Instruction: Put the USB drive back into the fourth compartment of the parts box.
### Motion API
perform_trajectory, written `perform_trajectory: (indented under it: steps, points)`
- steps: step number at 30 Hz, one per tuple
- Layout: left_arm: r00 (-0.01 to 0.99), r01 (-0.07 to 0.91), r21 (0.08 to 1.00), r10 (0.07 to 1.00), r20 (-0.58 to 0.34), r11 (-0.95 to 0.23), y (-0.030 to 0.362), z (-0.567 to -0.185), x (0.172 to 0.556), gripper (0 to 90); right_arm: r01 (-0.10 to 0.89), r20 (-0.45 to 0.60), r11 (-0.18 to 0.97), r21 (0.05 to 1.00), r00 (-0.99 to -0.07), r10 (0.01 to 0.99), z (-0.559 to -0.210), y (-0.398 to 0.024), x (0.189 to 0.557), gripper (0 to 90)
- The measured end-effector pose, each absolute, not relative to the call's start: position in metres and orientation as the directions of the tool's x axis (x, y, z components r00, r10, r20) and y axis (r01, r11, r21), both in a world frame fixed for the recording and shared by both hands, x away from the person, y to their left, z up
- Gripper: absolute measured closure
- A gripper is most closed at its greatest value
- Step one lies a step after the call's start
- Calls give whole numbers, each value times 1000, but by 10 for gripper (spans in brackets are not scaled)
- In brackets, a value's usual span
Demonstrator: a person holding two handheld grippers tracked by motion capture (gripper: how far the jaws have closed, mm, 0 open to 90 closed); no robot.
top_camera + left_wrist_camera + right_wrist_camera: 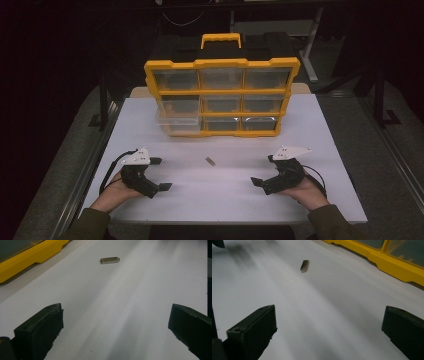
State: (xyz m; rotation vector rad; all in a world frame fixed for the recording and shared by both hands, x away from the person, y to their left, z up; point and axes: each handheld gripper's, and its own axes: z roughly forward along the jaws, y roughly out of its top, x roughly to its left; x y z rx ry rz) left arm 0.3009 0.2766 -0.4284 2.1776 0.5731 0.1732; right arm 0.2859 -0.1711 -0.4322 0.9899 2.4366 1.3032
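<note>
Both grippers are held wide open on either side of a small metal piece, with nothing gripped.

The small metal piece (210, 161) is seen lying flat on the white table (310, 130), in front of the yellow drawer cabinet (222, 97) and well apart from it. The left gripper (159, 174) is held to the left of the metal piece, its jaws spread and empty, aimed inward at it. The right gripper (263, 170) is held to the right of the piece, its jaws likewise released and empty. In the left gripper view the piece (110, 260) is seen well ahead of the jaws, beside the cabinet's yellow base (30, 257); in the right gripper view it (304, 266) lies ahead too.
</note>
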Motion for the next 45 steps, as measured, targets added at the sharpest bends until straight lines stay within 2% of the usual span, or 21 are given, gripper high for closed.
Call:
perform_trajectory:
  steps: [45]
  points:
    - [889,337,785,451,-83,-520,275,-428,301,0,450,137,399,799,-783,607,-425,-146,306,0]
